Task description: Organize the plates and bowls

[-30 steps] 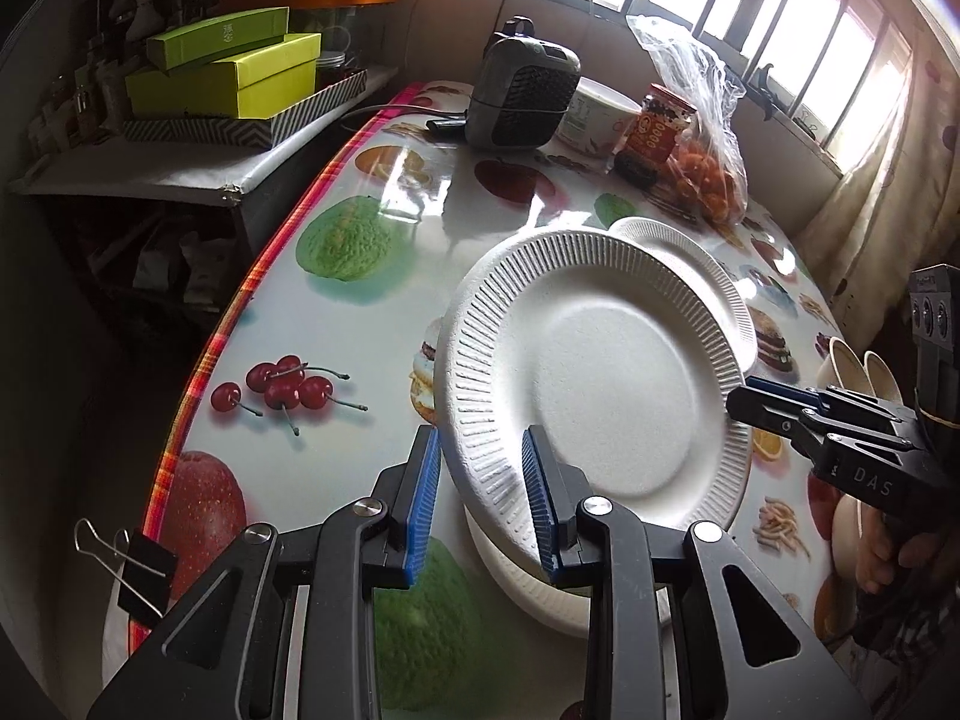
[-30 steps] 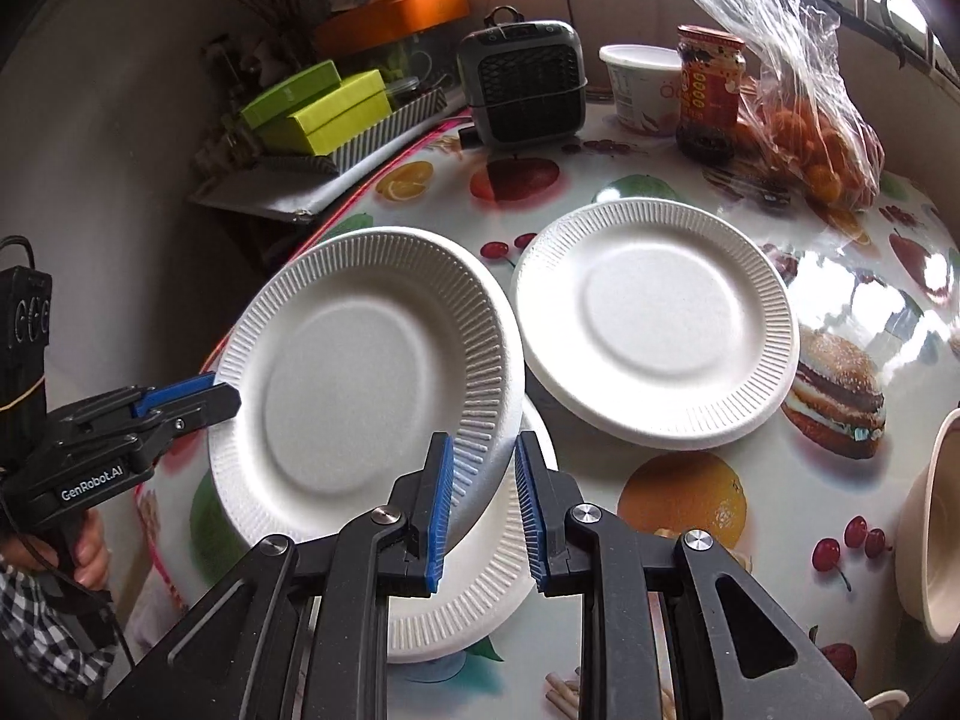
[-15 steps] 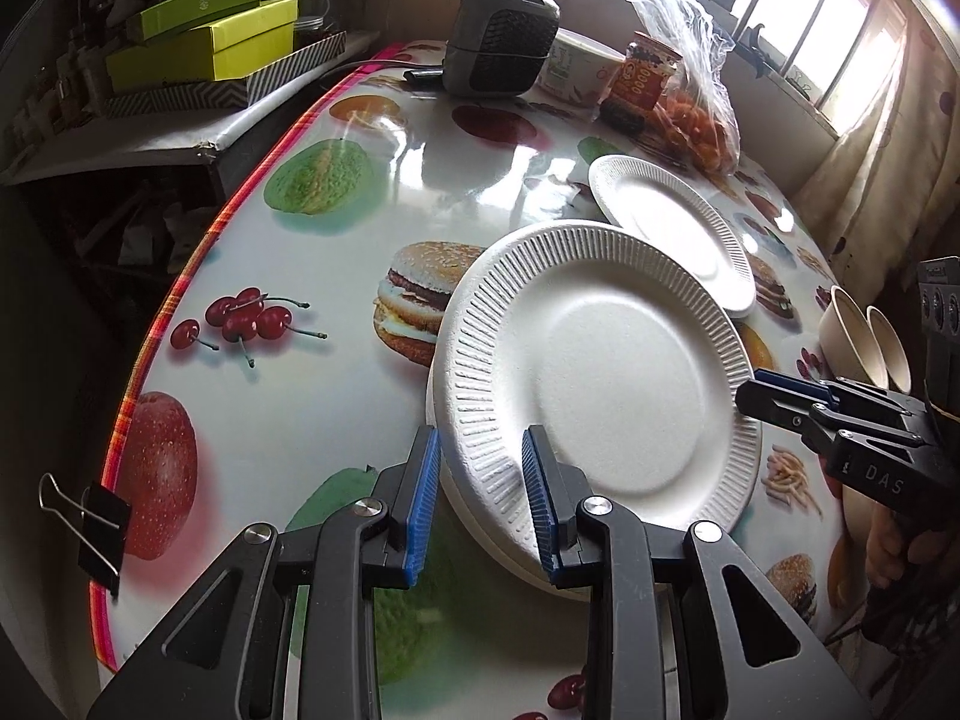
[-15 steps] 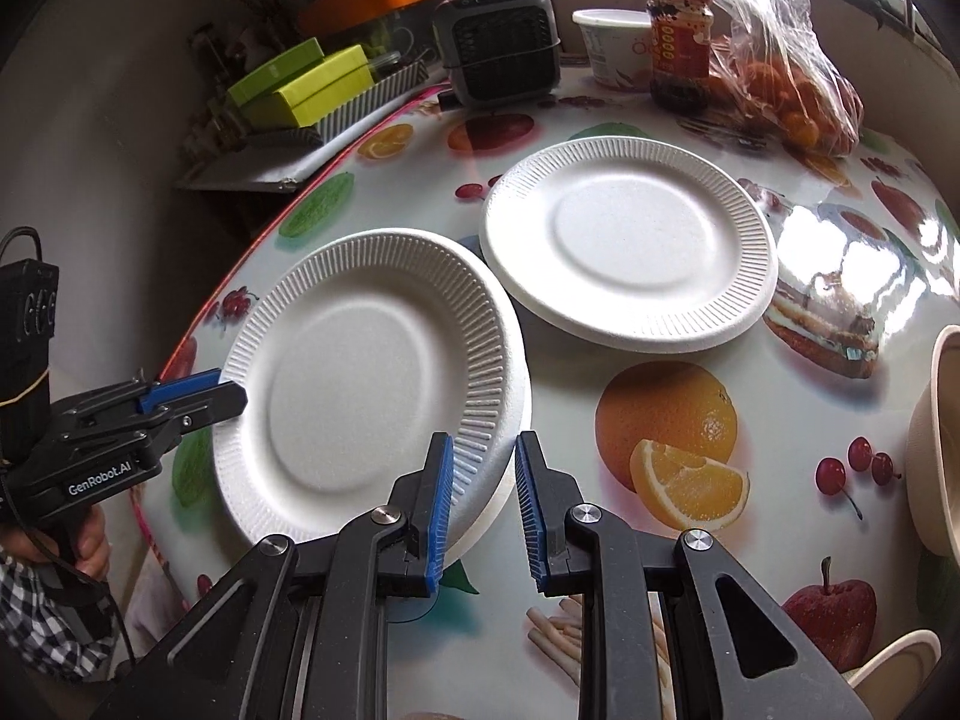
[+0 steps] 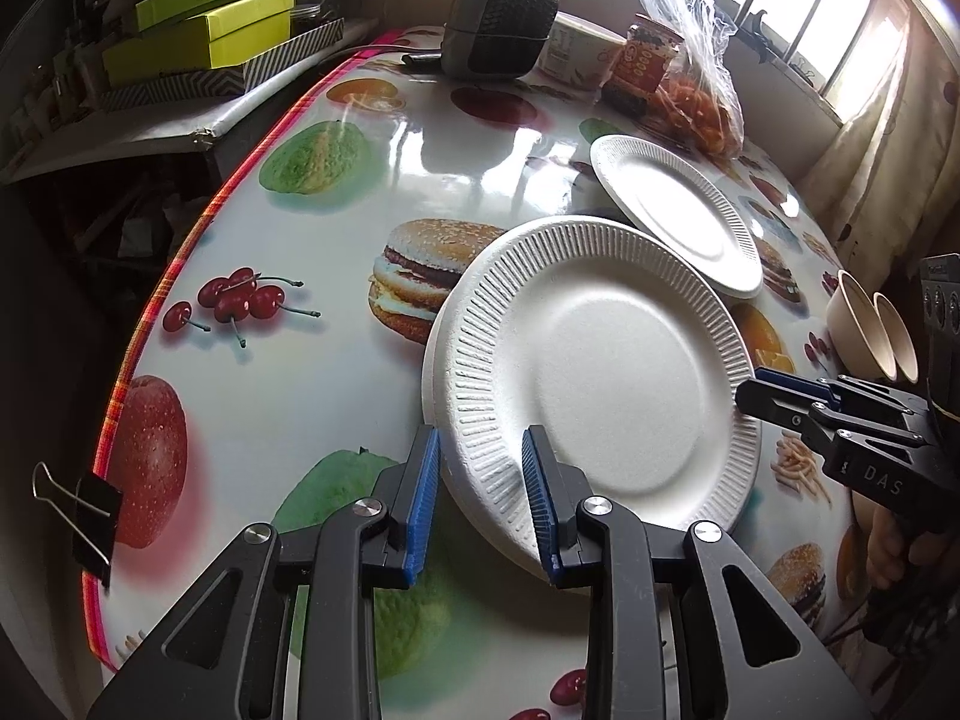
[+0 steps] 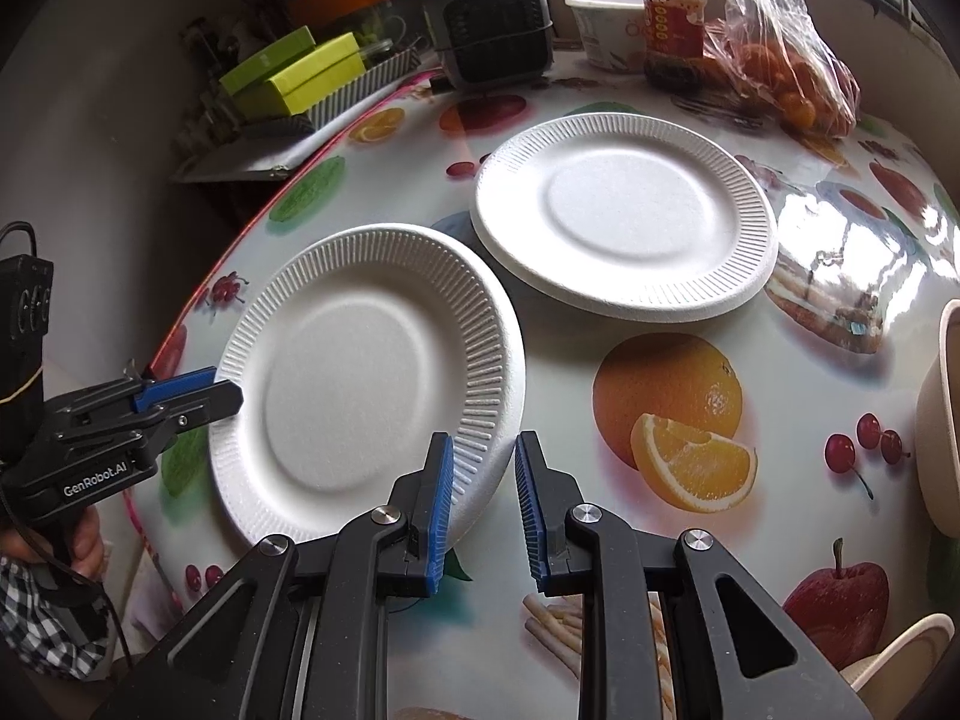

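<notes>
1. Lettering: "GenRobot.AI" is printed on the left gripper (image 6: 180, 399) body, seen from the right wrist; "DAS" is legible on the right gripper (image 5: 756, 393) body, seen from the left wrist. Jar (image 6: 672, 18) label text is too small to read.
2. Left gripper (image 5: 480, 480): jaws narrowly parted, pads closed on the near rim of the top plate (image 5: 606, 372).
3. Right gripper (image 6: 480, 483): jaws narrowly parted, clamped on the opposite rim of the same plate (image 6: 360, 372).
4. Top plate: white, ribbed rim, nested on a lower plate (image 5: 429, 372) on the table (image 5: 336, 396), near the table's edge. Only a sliver of the lower rim shows.
5. Second stack (image 6: 624, 216): white plates lying flat just beyond the held plate, rims close together.
6. Surroundings: black heater (image 6: 489, 30), white tub (image 6: 603, 24), jar and bag of oranges (image 6: 786, 60) stand along the far edge. Green boxes (image 5: 204, 36) sit in a striped tray on a side shelf. Binder clip (image 5: 90, 510) grips the tablecloth edge.
7. Containers: two beige bowls (image 5: 870, 336) stand nested to the right; contents not visible.
</notes>
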`<state>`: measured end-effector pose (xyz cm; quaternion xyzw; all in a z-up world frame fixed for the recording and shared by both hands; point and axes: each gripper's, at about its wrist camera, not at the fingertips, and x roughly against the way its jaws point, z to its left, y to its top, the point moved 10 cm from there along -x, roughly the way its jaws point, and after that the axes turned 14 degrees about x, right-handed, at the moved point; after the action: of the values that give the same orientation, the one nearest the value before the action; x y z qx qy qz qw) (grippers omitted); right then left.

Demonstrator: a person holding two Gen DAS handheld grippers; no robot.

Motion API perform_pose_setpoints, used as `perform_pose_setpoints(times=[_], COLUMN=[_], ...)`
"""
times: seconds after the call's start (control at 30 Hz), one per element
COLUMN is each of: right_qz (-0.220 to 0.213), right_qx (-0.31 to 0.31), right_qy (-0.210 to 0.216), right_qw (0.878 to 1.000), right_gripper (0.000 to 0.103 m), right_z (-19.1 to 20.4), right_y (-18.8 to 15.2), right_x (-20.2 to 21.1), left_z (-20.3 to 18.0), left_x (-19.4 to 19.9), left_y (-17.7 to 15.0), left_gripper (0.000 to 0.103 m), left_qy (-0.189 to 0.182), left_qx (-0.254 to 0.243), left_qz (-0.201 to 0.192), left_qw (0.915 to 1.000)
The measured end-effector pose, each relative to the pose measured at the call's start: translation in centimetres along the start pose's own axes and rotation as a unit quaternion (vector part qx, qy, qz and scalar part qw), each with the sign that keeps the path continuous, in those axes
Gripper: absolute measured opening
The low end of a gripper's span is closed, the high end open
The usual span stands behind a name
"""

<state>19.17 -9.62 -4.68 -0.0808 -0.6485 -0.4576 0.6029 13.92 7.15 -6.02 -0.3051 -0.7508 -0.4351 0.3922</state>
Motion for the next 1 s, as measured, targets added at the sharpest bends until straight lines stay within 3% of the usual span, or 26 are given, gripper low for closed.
perform_pose_setpoints(times=[0.63,1.0], right_qz=[-0.001,-0.011], right_qx=[-0.003,-0.01], right_qy=[-0.001,-0.004], right_qw=[1.0,1.0], right_gripper=[0.021,0.038], right_z=[0.0,-0.6], right_y=[-0.1,0.2], right_x=[-0.1,0.9], left_z=[0.1,0.0], left_x=[0.0,0.3], left_y=[0.0,0.4], left_gripper=[0.03,0.037], left_qy=[0.002,-0.002], left_qx=[0.003,0.001], left_qz=[0.004,-0.002], left_qw=[1.0,1.0])
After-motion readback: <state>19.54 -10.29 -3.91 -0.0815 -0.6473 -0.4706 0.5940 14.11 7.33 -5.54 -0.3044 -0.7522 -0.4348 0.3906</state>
